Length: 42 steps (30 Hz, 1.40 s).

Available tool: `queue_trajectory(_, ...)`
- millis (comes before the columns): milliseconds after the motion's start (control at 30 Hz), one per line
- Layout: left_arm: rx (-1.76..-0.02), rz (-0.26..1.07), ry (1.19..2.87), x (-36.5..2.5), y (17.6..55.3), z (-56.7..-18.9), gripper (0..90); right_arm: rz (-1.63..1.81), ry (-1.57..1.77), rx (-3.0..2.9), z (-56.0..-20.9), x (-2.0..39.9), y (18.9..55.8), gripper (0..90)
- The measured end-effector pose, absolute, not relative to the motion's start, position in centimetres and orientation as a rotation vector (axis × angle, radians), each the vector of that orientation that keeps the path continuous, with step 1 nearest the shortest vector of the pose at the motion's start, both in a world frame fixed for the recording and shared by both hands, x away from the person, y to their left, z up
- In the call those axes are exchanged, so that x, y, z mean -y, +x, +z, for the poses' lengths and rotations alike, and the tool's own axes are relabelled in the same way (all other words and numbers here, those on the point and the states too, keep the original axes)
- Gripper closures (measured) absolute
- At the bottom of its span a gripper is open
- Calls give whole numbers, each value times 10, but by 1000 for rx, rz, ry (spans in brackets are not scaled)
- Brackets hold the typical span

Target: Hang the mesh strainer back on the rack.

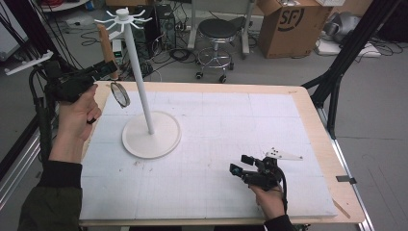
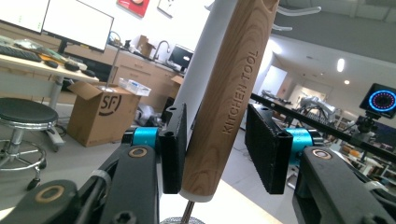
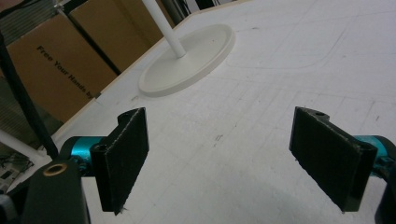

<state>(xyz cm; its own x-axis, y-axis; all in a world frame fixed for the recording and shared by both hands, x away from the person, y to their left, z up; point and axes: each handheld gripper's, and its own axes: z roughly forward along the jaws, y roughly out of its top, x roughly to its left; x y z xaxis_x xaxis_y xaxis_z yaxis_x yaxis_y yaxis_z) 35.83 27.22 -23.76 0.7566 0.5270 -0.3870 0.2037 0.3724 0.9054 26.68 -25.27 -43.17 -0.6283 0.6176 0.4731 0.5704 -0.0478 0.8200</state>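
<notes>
— While we are looking down from above, what is taking up the most room?

— That is the table (image 1: 308,110), with a white mat lying over most of its top. On the mat's left half a white rack (image 1: 144,96) is standing upright: a round base, a tall pole, and short hooks fanning out at the top.

— And the strainer?

— The strainer (image 1: 107,45) is hanging up in the air just left of the pole, near the table's far left corner. Its wooden handle is pointing up towards the hooks, and its round mesh bowl (image 1: 120,94) is dangling below. Whether the handle is catching on a hook, I cannot tell.

— Is the left gripper (image 2: 217,149) pinching it?

— No. Its jaws are standing spread around the handle's lower end. One pad is sitting right against the wood, while the other is leaving a clear gap.

— What is the right gripper (image 1: 240,163) doing?

— It is resting low over the mat near the front edge, well apart from the rack, with its jaws gaping wide and nothing between them.
</notes>
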Motion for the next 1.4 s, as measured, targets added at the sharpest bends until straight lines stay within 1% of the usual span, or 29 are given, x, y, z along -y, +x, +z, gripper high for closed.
queue_trajectory(300,-724,268,1163,-275,356,-236,551,1810,1330,-2144,-431,252,266,187)
queue_trajectory(633,-722,291,1118,-279,352,-233,562,1816,1322,-2139,-431,252,265,187)
queue_trajectory(733,-699,312,1109,-279,349,-231,613,1816,1320,-2141,-431,251,265,188)
queue_trajectory(867,-676,319,1099,-279,346,-230,723,1812,1322,-2145,-431,251,265,188)
queue_trajectory(1000,-691,331,1128,-276,348,-232,786,1811,1313,-2139,-431,251,265,188)
queue_trajectory(1167,-691,325,1121,-274,350,-232,781,1814,1319,-2136,-430,252,265,189)
queue_trajectory(1300,-706,321,1119,-276,350,-232,710,1817,1320,-2133,-430,253,265,189)
queue_trajectory(1400,-707,330,1135,-276,346,-231,710,1815,1314,-2133,-431,253,265,189)
